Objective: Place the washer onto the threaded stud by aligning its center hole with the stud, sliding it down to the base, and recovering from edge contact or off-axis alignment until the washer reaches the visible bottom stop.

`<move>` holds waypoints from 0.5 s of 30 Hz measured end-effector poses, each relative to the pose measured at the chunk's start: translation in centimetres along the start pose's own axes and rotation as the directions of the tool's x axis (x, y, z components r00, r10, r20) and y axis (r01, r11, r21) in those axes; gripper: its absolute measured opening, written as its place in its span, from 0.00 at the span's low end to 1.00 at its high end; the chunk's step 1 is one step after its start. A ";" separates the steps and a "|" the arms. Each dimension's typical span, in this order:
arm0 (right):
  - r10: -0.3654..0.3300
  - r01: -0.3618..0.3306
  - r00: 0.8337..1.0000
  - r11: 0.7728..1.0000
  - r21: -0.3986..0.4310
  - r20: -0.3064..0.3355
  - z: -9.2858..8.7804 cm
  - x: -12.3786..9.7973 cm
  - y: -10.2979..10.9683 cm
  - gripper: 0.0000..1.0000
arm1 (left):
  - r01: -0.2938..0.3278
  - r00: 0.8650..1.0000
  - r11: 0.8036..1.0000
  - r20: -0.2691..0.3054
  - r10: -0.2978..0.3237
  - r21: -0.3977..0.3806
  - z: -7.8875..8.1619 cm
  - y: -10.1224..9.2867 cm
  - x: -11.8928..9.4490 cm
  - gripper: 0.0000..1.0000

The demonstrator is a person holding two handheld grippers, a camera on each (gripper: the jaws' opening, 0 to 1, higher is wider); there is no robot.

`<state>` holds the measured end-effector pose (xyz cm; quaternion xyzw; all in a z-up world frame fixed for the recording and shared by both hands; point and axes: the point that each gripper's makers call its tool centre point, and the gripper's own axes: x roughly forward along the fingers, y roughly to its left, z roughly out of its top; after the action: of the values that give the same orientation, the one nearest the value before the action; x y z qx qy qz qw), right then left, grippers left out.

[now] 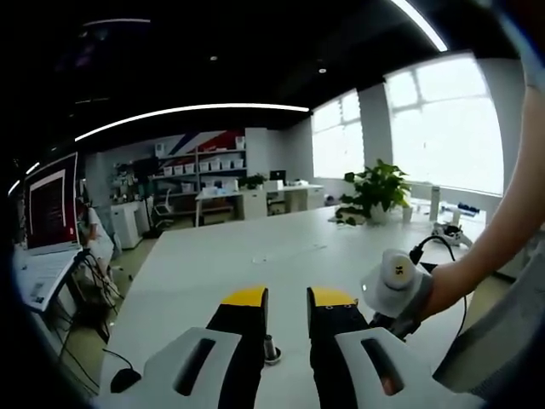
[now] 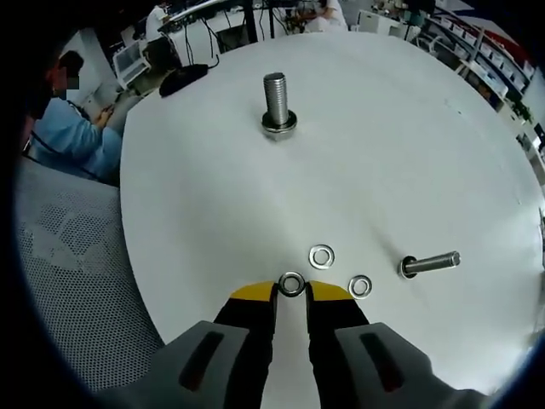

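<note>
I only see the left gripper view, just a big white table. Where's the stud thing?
Observer: In the right gripper view, the threaded stud stands upright on the white table, well ahead of the right hand-held gripper.
Child: Is anything on it already?
Observer: Yes, one ring sits around its base.
Child: Where's my washer?
Observer: The held washer is pinched between that gripper's jaw tips. Two loose washers lie on the table just beyond it.
</note>
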<state>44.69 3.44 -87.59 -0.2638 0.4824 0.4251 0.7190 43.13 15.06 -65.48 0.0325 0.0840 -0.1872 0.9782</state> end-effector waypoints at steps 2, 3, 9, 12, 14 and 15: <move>0.001 -0.001 1.000 1.000 0.000 0.001 0.1 0.0 0.0 0.16 | -0.001 1.000 1.000 -0.001 0.001 0.001 0.0 0.0 0.0 0.16; 0.000 0.000 1.000 1.000 -0.002 0.001 0.1 0.0 0.1 0.17 | -0.001 1.000 1.000 -0.001 0.001 0.001 0.0 0.0 0.0 0.16; -0.009 0.009 1.000 1.000 -0.019 0.000 0.2 0.1 -0.1 0.15 | 0.000 1.000 1.000 -0.004 0.000 0.000 -0.1 0.0 0.0 0.16; -0.010 0.010 1.000 1.000 -0.022 -0.003 0.1 0.0 0.0 0.15 | 0.001 1.000 1.000 -0.008 -0.001 0.003 -0.2 0.0 0.0 0.16; -0.013 0.013 1.000 1.000 -0.027 -0.007 0.1 0.0 0.0 0.15 | 0.002 1.000 1.000 -0.009 -0.002 0.006 -0.2 -0.1 0.0 0.16; -0.014 0.014 1.000 0.999 -0.033 -0.006 0.0 0.0 0.0 0.15 | 0.000 1.000 1.000 -0.008 0.000 0.010 -0.1 0.0 0.0 0.15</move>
<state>44.72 3.48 -87.60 -0.2804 0.4756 0.4272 0.7160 43.13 15.01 -65.61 0.0379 0.0869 -0.1877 0.9777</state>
